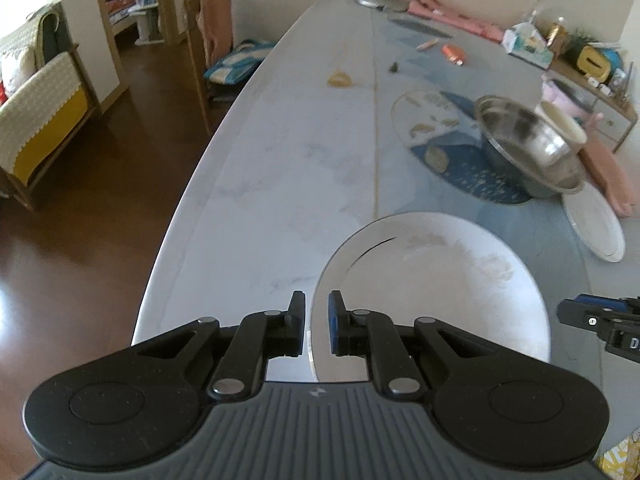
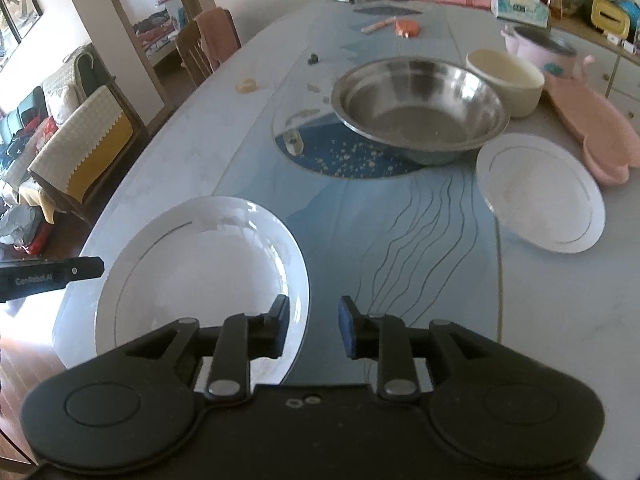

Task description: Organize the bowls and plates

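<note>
near plate (image 1: 432,280) clamped at its rim by left tool (image 1: 317,328); right tool (image 2: 313,330) parted, empty; worktop (image 1: 280,160) near edge hidden.

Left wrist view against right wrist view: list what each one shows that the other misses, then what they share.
Only the left wrist view shows the left gripper shut on the rim of the near white plate.

Only the right wrist view shows the right gripper open with nothing between its pads, the whole far plate, and the pink pot.

Both show the near white plate, the steel bowl, the cream bowl and the table.
</note>
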{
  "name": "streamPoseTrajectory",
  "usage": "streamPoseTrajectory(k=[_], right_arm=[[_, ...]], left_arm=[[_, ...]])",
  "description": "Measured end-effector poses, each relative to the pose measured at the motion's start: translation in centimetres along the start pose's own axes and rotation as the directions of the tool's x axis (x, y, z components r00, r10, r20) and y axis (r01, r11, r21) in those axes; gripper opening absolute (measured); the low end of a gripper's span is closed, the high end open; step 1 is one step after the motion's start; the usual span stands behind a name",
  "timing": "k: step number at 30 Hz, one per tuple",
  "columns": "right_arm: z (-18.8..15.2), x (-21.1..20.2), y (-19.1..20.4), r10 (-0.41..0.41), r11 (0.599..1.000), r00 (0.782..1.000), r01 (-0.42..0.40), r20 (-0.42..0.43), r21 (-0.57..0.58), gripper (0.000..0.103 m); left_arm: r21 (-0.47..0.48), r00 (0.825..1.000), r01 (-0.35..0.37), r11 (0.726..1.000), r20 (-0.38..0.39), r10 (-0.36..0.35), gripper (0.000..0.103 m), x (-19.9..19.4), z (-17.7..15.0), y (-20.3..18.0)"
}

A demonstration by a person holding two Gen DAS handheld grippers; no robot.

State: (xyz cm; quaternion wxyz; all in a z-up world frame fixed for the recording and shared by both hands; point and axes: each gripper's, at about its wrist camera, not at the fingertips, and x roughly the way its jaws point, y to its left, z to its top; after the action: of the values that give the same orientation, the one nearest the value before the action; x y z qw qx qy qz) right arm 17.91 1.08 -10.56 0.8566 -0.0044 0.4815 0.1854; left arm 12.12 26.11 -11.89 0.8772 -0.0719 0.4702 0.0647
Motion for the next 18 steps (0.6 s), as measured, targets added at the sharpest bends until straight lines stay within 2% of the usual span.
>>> streamPoseTrajectory(k=[9,12,14,18], right_arm=[[0.2,-3.4,0.8,0.004,0.999,0.996,-0.002,0.09,-0.032,0.041],[0.2,-4.6,0.9,0.0,0.999,0.993,0.004,0.121,-0.038,0.044],[0.2,-5.5,1.0,-0.003,0.999,0.989,0.008,0.145,-0.039,0.047],[0.2,-7.3,1.0,-0.016,0.999,0.981,0.025,0.194,-0.042,0.052]], left_arm=[[0.062,0.993,0.06,0.996,0.102,-0.066,0.014,-3.7,0.7,-2.2],[0.081,0.987,0.075,0.994,0.14,-0.085,0.031,-4.9,0.9,-3.1],[0.096,0.98,0.089,0.991,0.169,-0.104,0.048,-5.8,1.0,-3.8],[0.131,0.969,0.111,0.985,0.207,-0.137,0.052,-7.1,1.3,-5.1]])
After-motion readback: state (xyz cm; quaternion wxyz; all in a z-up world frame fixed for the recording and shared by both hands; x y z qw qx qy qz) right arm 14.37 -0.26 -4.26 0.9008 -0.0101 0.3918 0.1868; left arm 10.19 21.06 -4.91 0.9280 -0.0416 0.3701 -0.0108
